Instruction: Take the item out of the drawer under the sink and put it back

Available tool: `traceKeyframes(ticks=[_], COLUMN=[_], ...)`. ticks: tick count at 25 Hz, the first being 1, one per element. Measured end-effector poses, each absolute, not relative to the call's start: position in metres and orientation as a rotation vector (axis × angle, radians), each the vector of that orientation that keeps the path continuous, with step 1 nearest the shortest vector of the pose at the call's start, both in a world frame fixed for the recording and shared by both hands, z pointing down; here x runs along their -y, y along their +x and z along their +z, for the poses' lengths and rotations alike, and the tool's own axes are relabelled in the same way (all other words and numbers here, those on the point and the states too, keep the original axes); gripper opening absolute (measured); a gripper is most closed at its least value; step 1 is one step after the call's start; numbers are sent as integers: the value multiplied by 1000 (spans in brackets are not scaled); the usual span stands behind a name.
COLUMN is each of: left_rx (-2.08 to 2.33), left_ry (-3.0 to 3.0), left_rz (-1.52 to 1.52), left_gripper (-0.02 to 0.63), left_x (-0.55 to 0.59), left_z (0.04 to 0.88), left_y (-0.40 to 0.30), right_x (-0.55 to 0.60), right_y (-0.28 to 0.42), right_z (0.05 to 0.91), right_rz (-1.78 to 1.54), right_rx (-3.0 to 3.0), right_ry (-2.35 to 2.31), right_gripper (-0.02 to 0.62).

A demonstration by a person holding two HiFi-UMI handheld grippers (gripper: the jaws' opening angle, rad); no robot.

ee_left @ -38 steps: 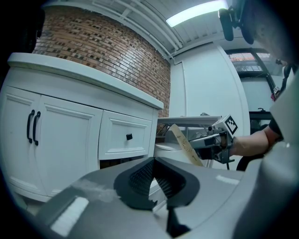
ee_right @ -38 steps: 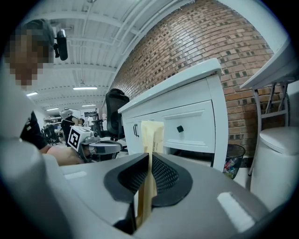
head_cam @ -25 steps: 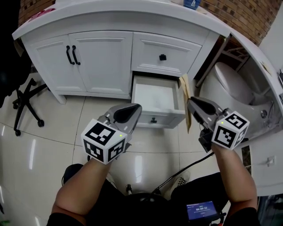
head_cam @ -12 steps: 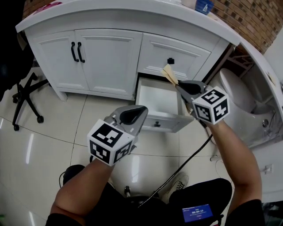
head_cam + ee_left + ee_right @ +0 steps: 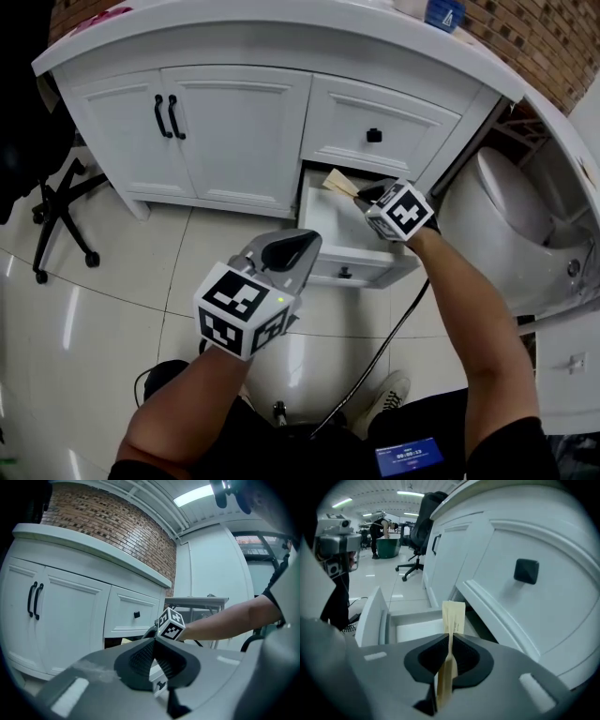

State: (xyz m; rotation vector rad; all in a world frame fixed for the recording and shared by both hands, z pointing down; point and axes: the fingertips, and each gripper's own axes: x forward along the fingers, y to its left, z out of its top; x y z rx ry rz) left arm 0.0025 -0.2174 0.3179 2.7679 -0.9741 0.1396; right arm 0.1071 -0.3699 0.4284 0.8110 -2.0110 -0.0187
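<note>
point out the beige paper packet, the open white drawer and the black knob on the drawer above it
flat beige paper packet (image 5: 453, 616): right gripper view, on its upper half.
open white drawer (image 5: 370, 272): head view, on its front panel.
small black square knob (image 5: 374, 135): head view, on its face.

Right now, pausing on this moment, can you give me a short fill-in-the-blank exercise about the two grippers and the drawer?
1. The tan paper packet is clamped by the gripper on the person's ____ side.
2. The lower drawer under the packet stands ____.
3. The left gripper hangs over the floor, with its jaws ____ and nothing between them.
4. The knob on the upper drawer is ____ in colour.

Missing words: right; open; shut; black.
</note>
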Motion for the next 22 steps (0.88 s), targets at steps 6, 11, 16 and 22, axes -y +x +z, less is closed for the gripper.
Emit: traceKeyframes(ticks=[6,11,16,22], left_rx=[972,969,965,973], left_ry=[2756,2745,2744,2743], left_rz=[143,151,151,154], left_gripper=[6,6,6,6], left_x=[226,229,231,231], left_z=[321,325,325,325], left_y=[1,1,1,-1], right_x=[377,381,383,381], right_y=[97,94,98,88], right_z=[469,490,505,496], right_rz=[13,79,157,130], right_rx=[1960,1956,1936,1958], right_ry=[688,660,662,661], right_gripper=[28,28,41,69])
